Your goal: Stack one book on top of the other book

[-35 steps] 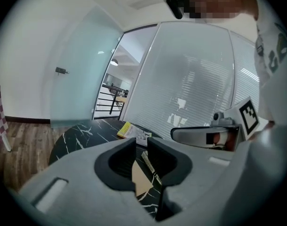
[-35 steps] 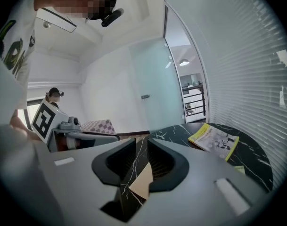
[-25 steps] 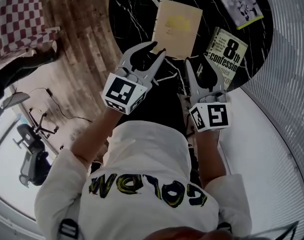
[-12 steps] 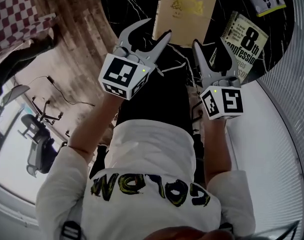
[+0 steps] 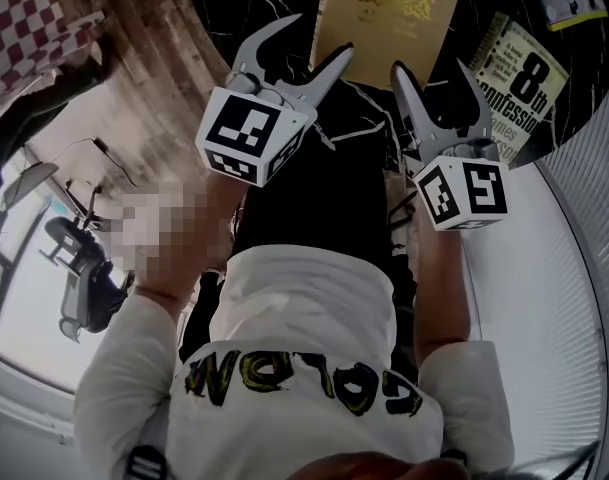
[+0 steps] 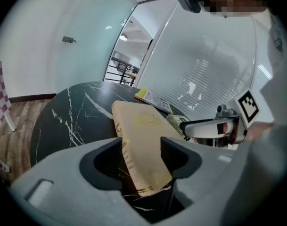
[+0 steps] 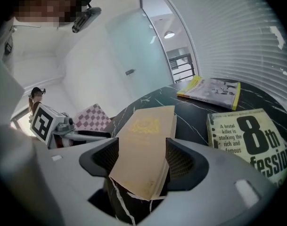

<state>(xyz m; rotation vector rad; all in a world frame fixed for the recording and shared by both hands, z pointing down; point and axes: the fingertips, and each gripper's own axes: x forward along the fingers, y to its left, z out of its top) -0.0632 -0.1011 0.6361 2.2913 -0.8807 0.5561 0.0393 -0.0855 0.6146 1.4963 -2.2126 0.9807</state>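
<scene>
Head view: both tongs sit at the near short edge of the tan book (image 5: 394, 8), left tongs (image 5: 322, 36) at its near left corner, right tongs (image 5: 430, 68) just beside its near right corner. The book lies flat on the black table (image 5: 369, 118).

Left tongs (image 6: 142, 157) are spread wide and have just been opening. The tan book (image 6: 145, 145) is framed between the pads, with no pad pressing on it. Only this view shows the spine, with gilt bands and lettering too small to read.

Right tongs (image 7: 141, 159) are the same: wide apart, just been opening, the tan book (image 7: 143, 145) between the pads but not gripped. This view shows the gold emblem on the cover and the pale page edge on the right side.

The paperback with the big "8" (image 7: 249, 140) lies right of the tan book, apart from it. In the left gripper view it is probably the sliver behind the other tongs. A thin yellow-edged book (image 7: 214, 88) lies farther back.

Materials: the table (image 6: 63, 121) is round, glossy black stone with white veins. The tan cover is matte, cloth-like. The tongs are grey plastic with ribbed dark pads (marker cubes on top). The floor (image 5: 154, 58) is wood plank, and a red-white checkered chair (image 5: 34, 28) stands off to the left.
</scene>
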